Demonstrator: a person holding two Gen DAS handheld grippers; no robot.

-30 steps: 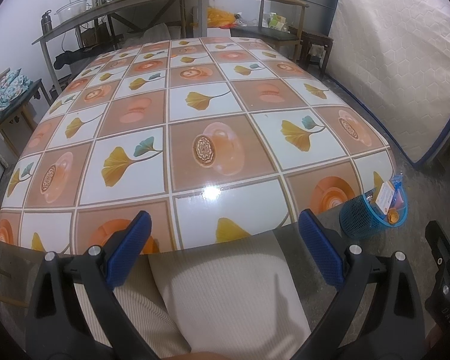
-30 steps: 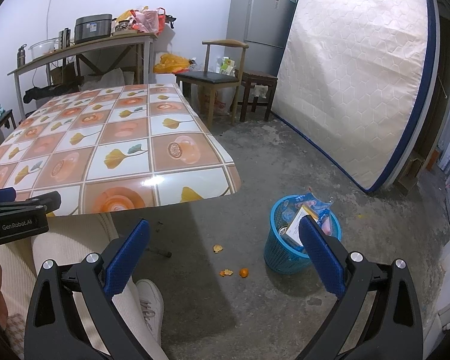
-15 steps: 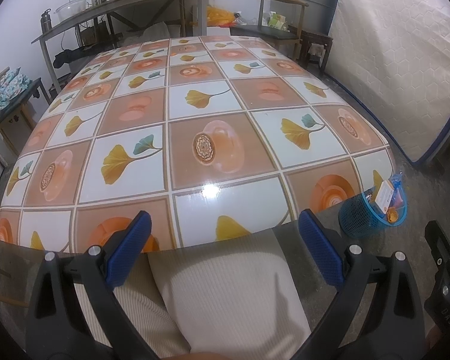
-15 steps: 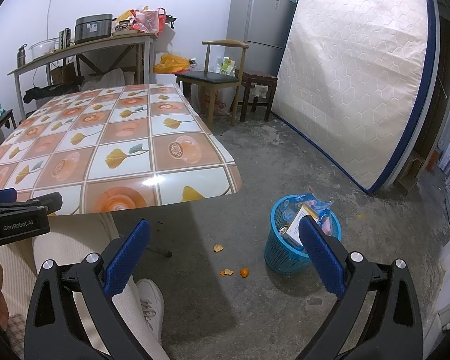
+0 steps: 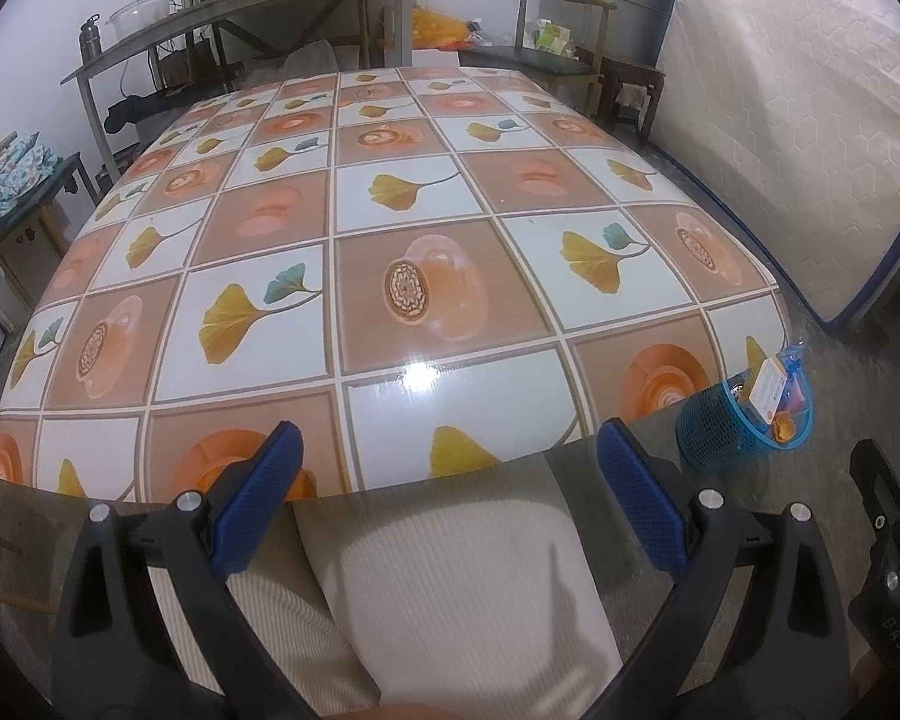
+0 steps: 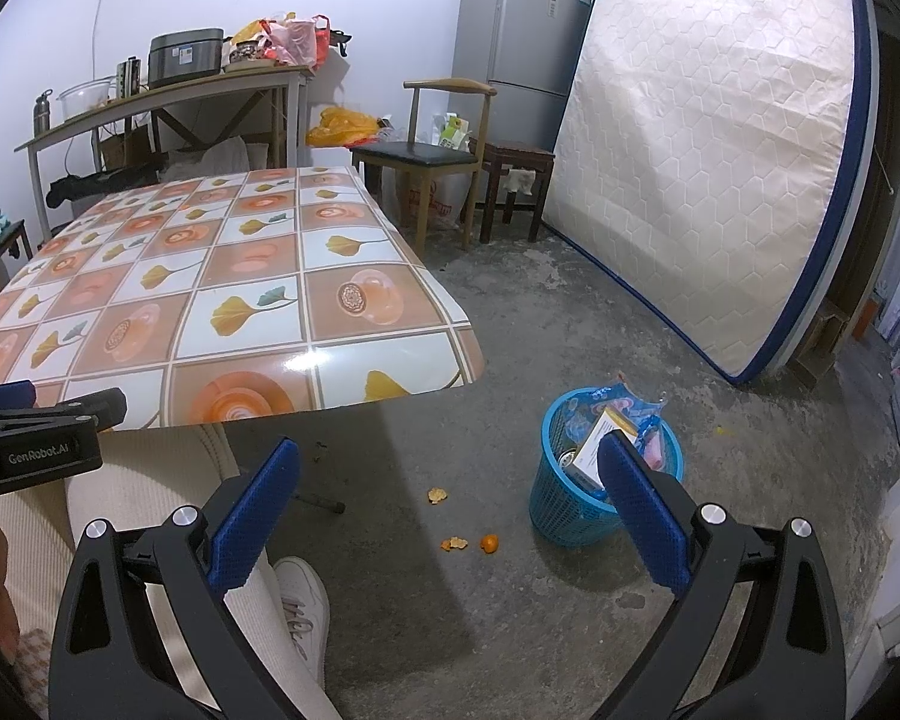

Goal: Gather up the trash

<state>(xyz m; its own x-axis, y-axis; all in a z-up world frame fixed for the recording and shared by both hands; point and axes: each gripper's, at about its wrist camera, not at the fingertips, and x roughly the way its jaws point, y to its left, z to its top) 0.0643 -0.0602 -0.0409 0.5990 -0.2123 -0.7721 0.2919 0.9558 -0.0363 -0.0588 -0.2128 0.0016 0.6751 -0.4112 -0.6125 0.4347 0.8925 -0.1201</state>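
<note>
**Both grippers empty, trash in basket and on floor**

The tablecloth-covered table (image 5: 426,276) is bare. Right of it on the concrete floor, the blue trash basket (image 6: 570,510) holds wrappers. Orange peel scraps (image 6: 456,543) lie beside it. Left gripper (image 5: 450,480) and right gripper (image 6: 450,480) both gape apart, holding nothing.

We observe the right gripper (image 6: 447,501) held above the concrete floor, jaws wide apart and empty. A blue waste basket (image 6: 570,504) stands on the floor, filled with wrappers. Orange peel scraps (image 6: 453,543) lie just left of it. The patterned table (image 6: 222,300) sits to the left.
</note>
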